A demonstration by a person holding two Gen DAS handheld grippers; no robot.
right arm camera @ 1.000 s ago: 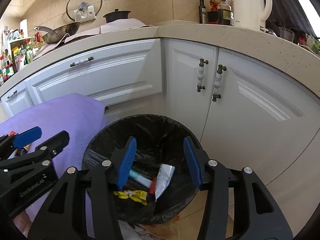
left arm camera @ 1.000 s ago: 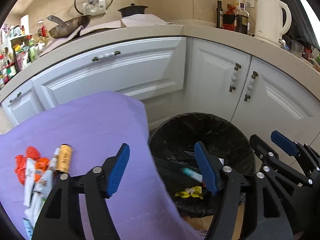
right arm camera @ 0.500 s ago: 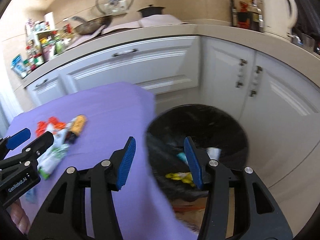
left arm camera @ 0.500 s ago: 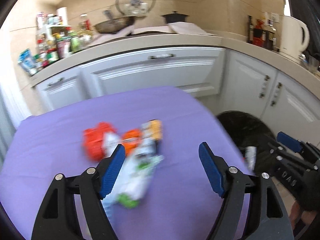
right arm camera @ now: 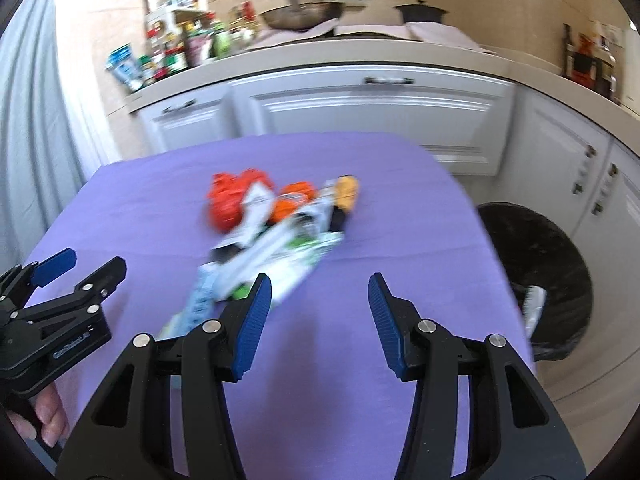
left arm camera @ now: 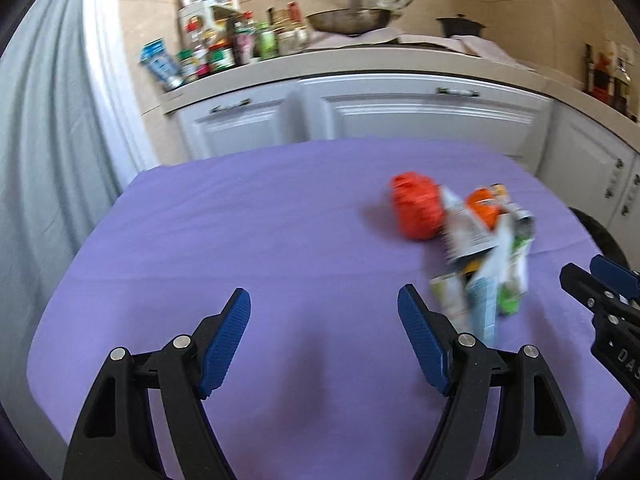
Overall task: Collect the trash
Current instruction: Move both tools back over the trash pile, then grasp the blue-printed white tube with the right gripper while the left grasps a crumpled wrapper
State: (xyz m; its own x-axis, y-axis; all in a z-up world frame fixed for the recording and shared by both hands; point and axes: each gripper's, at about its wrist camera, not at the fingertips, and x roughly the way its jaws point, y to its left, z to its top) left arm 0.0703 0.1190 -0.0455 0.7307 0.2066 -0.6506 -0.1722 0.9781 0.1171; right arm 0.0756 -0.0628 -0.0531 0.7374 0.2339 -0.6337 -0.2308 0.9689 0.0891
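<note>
A pile of trash lies on the purple-covered table [left arm camera: 240,220]: a crumpled red wrapper [left arm camera: 416,210], an orange piece and several white and green packets [left arm camera: 484,268]. My left gripper [left arm camera: 324,304] hangs open over bare cloth, left of the pile, with nothing between its fingers. The right wrist view has the same red wrapper [right arm camera: 228,200], the packets [right arm camera: 276,252] and a brown tube [right arm camera: 346,192]. My right gripper [right arm camera: 319,286] is open and empty, its left finger just in front of the packets. The black-lined bin [right arm camera: 552,264] stands beside the table's right edge with trash inside.
White cabinets [left arm camera: 420,112] and a counter run behind the table, crowded with bottles and jars [left arm camera: 224,44] and a wok [left arm camera: 348,20]. A grey curtain [left arm camera: 52,140] hangs at the left. A hand [right arm camera: 48,420] holds the left gripper [right arm camera: 68,276].
Both views have swung left, away from the bin and onto the table. The trash pile now lies ahead of the grippers. The left jaws stand slightly wider than a second ago.
</note>
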